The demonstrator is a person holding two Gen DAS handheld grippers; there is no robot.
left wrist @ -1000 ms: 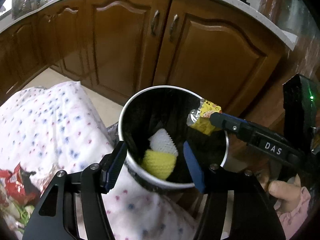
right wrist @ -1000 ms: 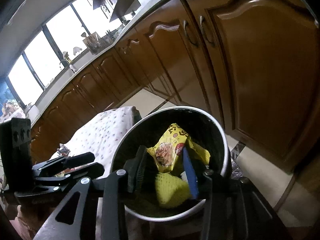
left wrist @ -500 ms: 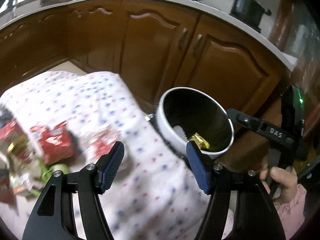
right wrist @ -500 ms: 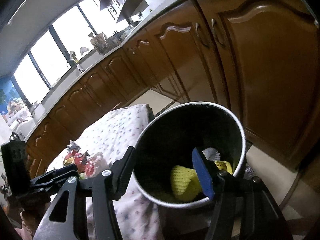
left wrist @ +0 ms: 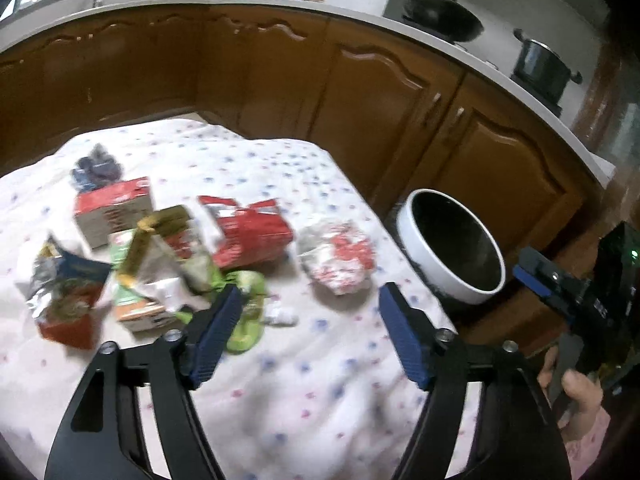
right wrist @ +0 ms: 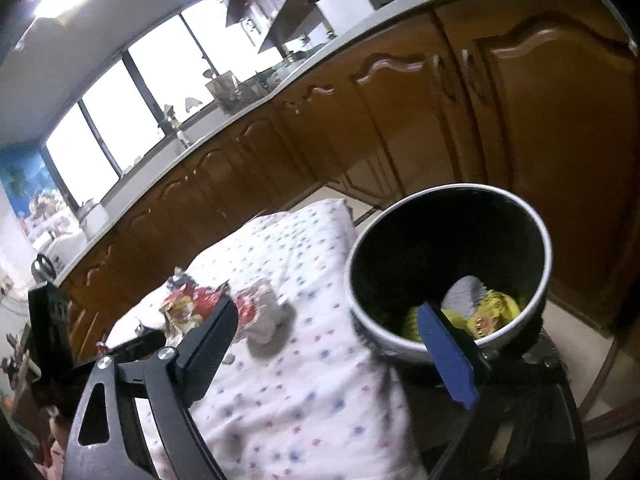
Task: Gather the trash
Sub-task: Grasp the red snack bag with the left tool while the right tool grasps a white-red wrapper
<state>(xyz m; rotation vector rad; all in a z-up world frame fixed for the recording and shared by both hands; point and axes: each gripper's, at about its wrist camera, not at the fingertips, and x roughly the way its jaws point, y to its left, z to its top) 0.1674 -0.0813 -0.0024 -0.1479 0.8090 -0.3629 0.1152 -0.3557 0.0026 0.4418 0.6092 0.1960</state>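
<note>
1. Your left hand-held gripper (left wrist: 310,334) hangs over the desk (left wrist: 280,412) with its jaws spread wide and nothing between the blue pads.
2. The desk wears a white cloth with small blue and red dots; the trash lies across it from 9 to 12 o'clock of your left hand-held gripper.
3. Just off the left pad, at 10 o'clock, sits a green wrapper (left wrist: 246,312), with a small white scrap (left wrist: 282,316) touching its right edge.
4. At 12 o'clock you have a clear bag with red print (left wrist: 340,258); beside it, toward 11 o'clock, a red packet (left wrist: 248,236).
5. Farther toward 10 o'clock lie a red-and-white box (left wrist: 112,212), a gold-edged packet (left wrist: 156,236) and a dark blue foil bag (left wrist: 68,284), overlapping; motion blur hides the details.
6. The trash bin (left wrist: 452,276) stands off the desk's corner at 1 o'clock, round, white outside and dark inside, close to the brown cabinets (left wrist: 400,120).
7. Your right hand-held gripper (right wrist: 336,354) is open as well and empty; its blue pad overlaps the near rim of the bin in the right wrist view.
8. Inside the bin, low against the wall, rest a yellow wrapper (right wrist: 494,314), a white piece (right wrist: 466,292) and something yellow-green (right wrist: 408,320).
</note>
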